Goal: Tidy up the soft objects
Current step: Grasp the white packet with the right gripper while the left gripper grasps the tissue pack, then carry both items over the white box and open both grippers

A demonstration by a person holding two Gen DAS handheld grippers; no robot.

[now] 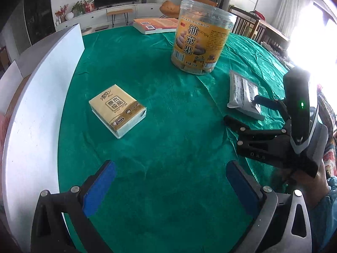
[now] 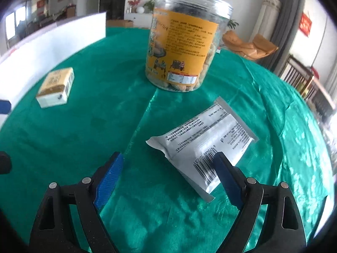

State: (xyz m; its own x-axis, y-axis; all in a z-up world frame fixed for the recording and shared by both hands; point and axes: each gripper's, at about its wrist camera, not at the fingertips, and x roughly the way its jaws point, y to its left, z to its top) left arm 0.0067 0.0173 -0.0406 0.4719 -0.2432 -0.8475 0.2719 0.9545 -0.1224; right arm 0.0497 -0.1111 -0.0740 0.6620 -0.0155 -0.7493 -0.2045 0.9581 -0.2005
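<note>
Approach step: right tongs (image 2: 168,177) gape at the silver pouch (image 2: 202,145), 1 pad over its barcode; left tongs (image 1: 170,185) gape (empty). Next: straddle, then close gently.

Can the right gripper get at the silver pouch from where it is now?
Probably yes. The right gripper is open and the pouch lies flat on the green cloth just ahead, its near end by the right finger. Nothing sits between them; the jar stands well behind.
</note>
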